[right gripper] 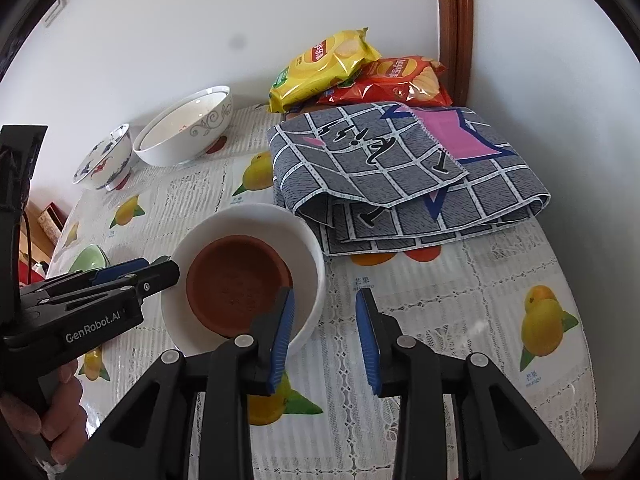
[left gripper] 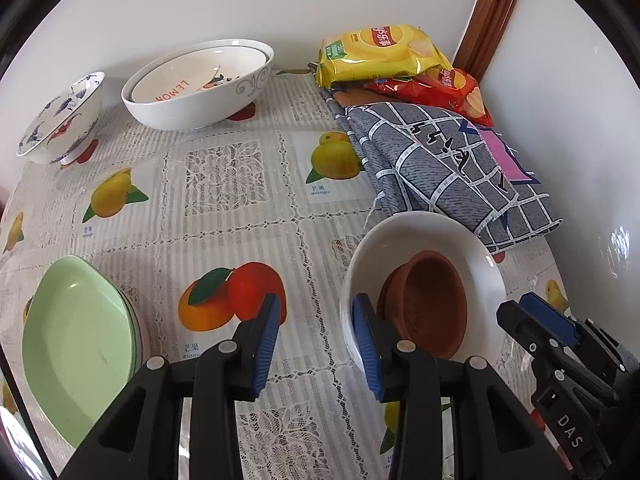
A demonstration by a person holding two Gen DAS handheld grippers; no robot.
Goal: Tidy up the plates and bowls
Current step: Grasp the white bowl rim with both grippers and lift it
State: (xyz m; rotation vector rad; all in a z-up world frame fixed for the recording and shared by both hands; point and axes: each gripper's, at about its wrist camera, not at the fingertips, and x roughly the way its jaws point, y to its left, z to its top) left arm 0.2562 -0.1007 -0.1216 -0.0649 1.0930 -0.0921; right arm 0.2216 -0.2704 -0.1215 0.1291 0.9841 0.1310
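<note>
A: Position of the white bowl (right gripper: 308, 264)?

B: On the tablecloth (right gripper: 460, 280), the terracotta dish (right gripper: 236, 280) nested inside. The right gripper (right gripper: 326, 332) is agape, its jaws straddling the near rim: one finger inside, one outside.

A: And the left gripper (left gripper: 316, 348)?

B: Also spread, empty, just left of the bowl. The right is nearer; judged the one to lift.

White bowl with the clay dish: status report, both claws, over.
Left claw open, empty, beside white bowl. Right claw open, straddling its rim. Clay dish nested inside. Folded cloth close behind.
</note>
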